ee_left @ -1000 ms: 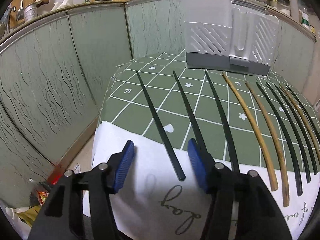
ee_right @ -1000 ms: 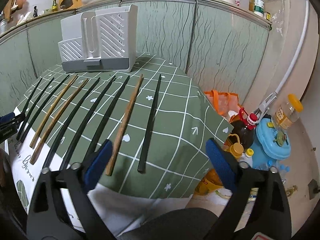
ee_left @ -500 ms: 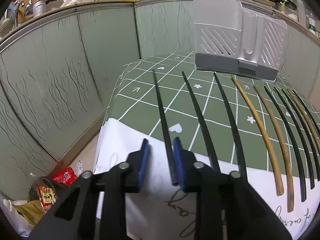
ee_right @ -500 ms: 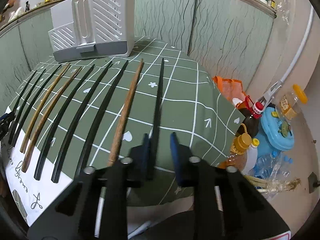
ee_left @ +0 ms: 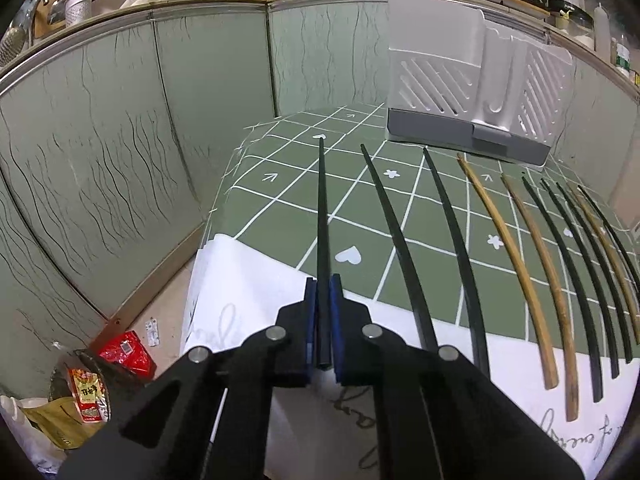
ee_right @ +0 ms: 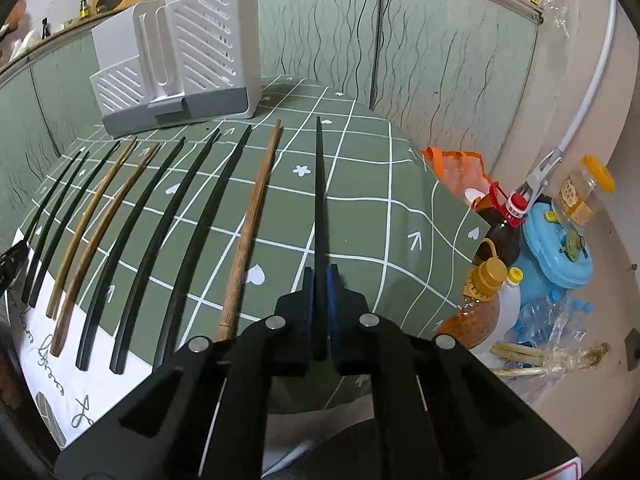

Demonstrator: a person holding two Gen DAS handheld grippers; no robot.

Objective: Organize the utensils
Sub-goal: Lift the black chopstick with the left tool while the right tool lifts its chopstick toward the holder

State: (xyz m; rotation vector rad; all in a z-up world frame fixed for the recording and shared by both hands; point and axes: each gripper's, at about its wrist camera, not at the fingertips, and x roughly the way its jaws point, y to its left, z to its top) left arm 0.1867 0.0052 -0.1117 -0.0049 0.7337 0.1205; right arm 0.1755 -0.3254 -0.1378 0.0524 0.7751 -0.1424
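Several black and wooden chopsticks lie side by side on a green checked tablecloth (ee_left: pixel 404 240). My left gripper (ee_left: pixel 323 292) is shut on the thick end of the leftmost black chopstick (ee_left: pixel 322 208), which points away toward the wall. My right gripper (ee_right: pixel 319 280) is shut on the thick end of the rightmost black chopstick (ee_right: pixel 319 192). A brown wooden chopstick (ee_right: pixel 252 224) lies just left of it. A white and grey slotted utensil holder (ee_left: pixel 472 100) stands at the back of the table; it also shows in the right wrist view (ee_right: pixel 180 68).
The table's left edge drops to a floor with red snack packets (ee_left: pixel 124 354). To the right of the table, bottles (ee_right: pixel 500 224) and a blue container (ee_right: pixel 560 252) stand on the floor. Green panelled walls (ee_left: pixel 120 152) surround the table.
Both grippers went from wide open to shut, each closing on an outermost black chopstick. Both have moved forward over the table edge.
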